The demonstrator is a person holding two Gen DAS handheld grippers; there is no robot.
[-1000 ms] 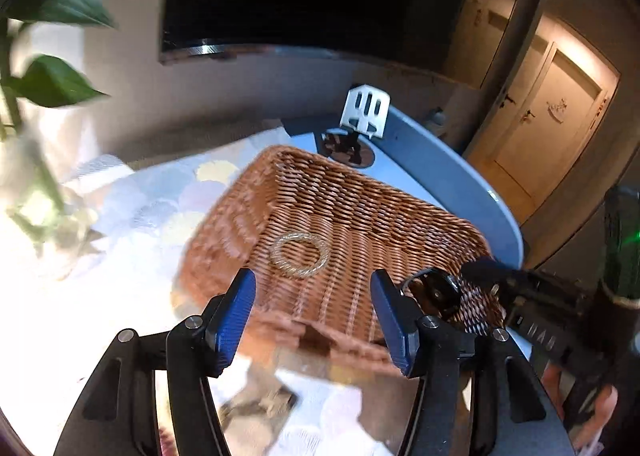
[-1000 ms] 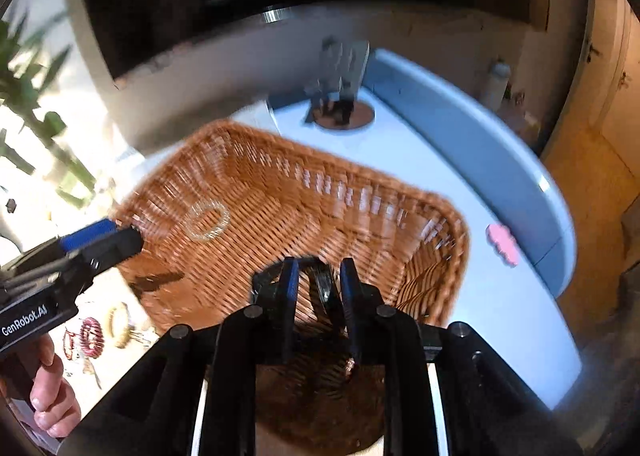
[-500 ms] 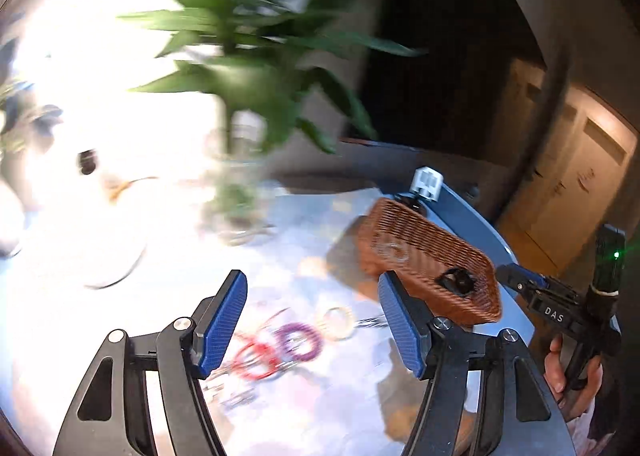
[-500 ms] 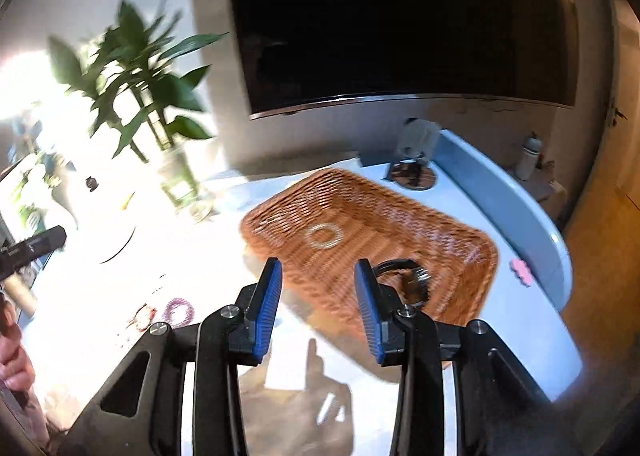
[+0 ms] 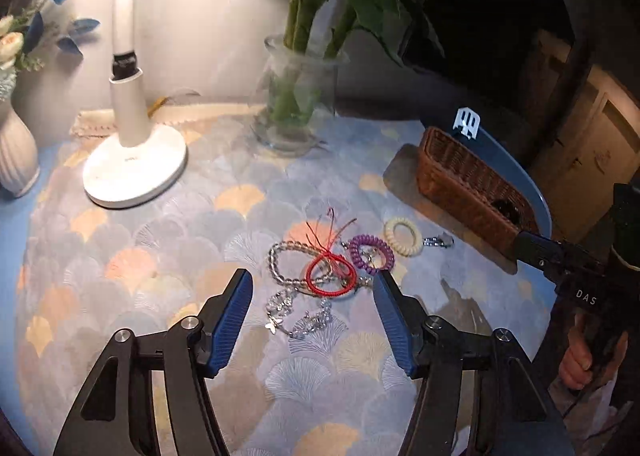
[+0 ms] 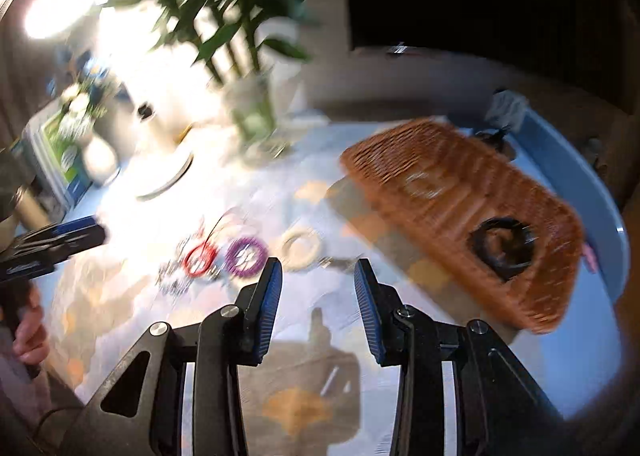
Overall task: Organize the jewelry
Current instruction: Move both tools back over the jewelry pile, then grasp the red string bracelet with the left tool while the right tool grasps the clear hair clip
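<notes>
Loose jewelry lies on the patterned cloth: a red string bracelet (image 5: 330,275), a clear bead bracelet (image 5: 289,261), a purple coil band (image 5: 370,252), a cream coil band (image 5: 403,236) and silver chains (image 5: 298,314). My left gripper (image 5: 312,314) is open and empty just above them. The brown wicker basket (image 6: 400,172) holds a black ring-shaped piece (image 6: 502,242) and a pale bracelet (image 6: 424,186). My right gripper (image 6: 318,298) is open and empty, near the cream band (image 6: 300,250); it also shows in the left wrist view (image 5: 532,246).
A white lamp base (image 5: 134,172), a glass vase with green stalks (image 5: 298,112) and a white ribbed vase (image 5: 14,156) stand at the back. A white stand (image 5: 466,123) is behind the basket (image 5: 468,184). The blue table edge (image 6: 576,172) curves on the right.
Both grippers have drawn back from the basket and swung left toward the loose jewelry. My right gripper let go of the black piece, which now lies in the basket.
</notes>
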